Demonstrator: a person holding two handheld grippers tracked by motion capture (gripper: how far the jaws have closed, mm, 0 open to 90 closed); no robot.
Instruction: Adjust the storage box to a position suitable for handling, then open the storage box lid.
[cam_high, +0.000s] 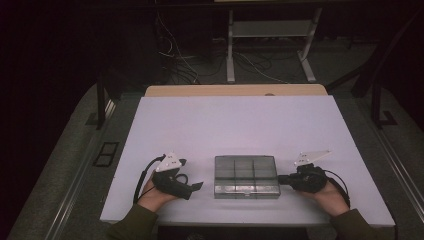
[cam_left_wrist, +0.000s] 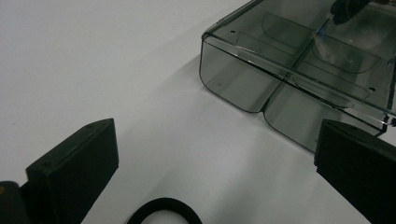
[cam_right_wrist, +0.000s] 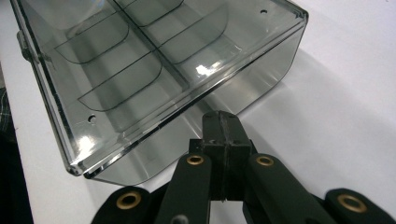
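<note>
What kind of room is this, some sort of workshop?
Probably a lab or recording set-up rather than a workshop: a white table holding just a clear compartment box, loose cables on the floor behind, and a metal stand.

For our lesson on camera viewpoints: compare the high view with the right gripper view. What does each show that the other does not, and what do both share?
High view alone: the person's two hands, the left hand-held gripper resting left of the box, the whole white table, and floor cables beyond it.

Right gripper view alone: the right hand-held gripper with jaws shut together, empty, at the box's side wall, and the curved dividers inside.

Both: the clear compartment box, lid closed, on the table.
</note>
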